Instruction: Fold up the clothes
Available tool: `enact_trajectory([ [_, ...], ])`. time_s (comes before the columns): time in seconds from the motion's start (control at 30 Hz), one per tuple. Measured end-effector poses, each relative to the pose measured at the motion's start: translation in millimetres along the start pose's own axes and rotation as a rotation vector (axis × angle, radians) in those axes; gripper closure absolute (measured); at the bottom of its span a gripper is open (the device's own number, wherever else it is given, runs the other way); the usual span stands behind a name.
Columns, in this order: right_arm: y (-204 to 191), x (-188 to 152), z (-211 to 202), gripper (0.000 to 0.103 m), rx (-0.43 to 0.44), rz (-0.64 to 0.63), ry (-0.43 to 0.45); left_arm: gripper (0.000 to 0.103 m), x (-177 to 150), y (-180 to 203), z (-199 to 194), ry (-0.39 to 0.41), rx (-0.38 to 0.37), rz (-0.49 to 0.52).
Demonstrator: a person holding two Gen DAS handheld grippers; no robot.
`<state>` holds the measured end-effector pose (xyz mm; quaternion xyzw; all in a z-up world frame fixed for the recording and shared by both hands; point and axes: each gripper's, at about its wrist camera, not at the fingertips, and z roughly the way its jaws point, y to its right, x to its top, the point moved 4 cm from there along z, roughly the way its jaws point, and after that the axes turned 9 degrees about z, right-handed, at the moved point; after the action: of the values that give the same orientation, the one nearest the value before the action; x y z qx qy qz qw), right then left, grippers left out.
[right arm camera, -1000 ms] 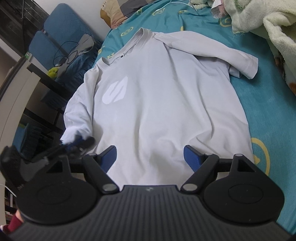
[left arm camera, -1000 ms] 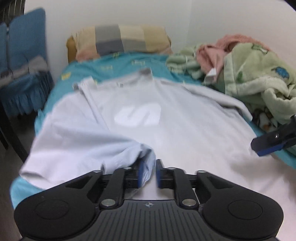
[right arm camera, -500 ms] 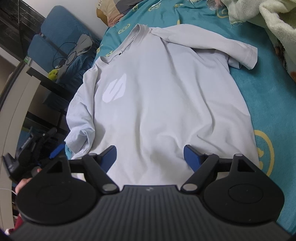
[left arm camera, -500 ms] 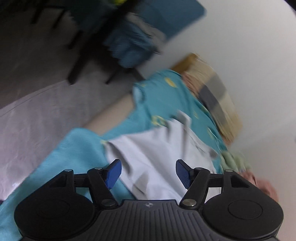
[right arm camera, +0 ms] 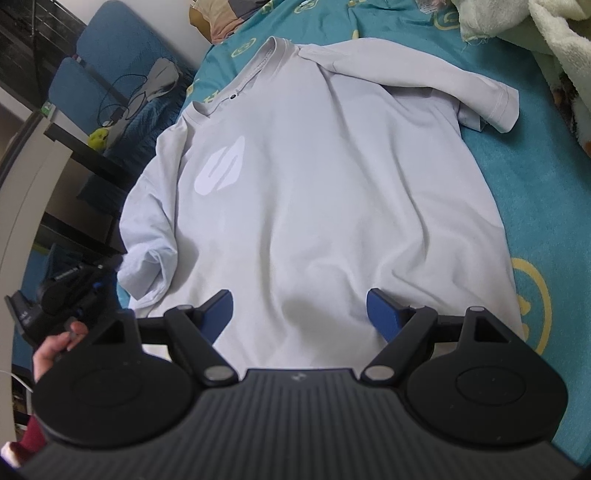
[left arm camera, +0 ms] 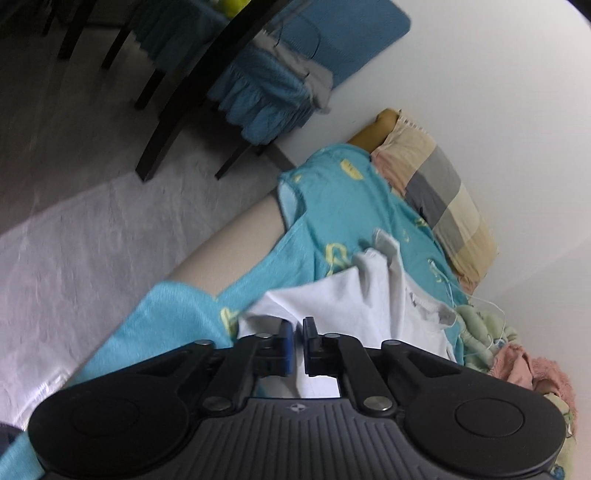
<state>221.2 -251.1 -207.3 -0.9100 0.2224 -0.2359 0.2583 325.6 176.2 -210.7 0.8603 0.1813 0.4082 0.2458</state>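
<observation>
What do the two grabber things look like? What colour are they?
Both grabbers are mostly black plastic. The right gripper has a ribbed grey-black body with a tiny logo, two round black discs at the sides, silver pivot bolts, and blue pads on its fingers. The left gripper looks the same. A bare hand holds it, with a dark red sleeve near the wrist.

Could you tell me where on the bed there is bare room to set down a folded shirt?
Bare sheet shows right of the T-shirt, below its sleeve. A narrower strip lies between collar and pillow. The blanket pile crowds the far right.
</observation>
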Motion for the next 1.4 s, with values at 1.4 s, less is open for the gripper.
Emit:
enact_trajectory([
  [1.4,-85.1,-115.3,-28.9,0.023,0.297,-0.485,-0.316,0.062,-85.2,17.6,-223.7,-0.476,0.27,0.131],
])
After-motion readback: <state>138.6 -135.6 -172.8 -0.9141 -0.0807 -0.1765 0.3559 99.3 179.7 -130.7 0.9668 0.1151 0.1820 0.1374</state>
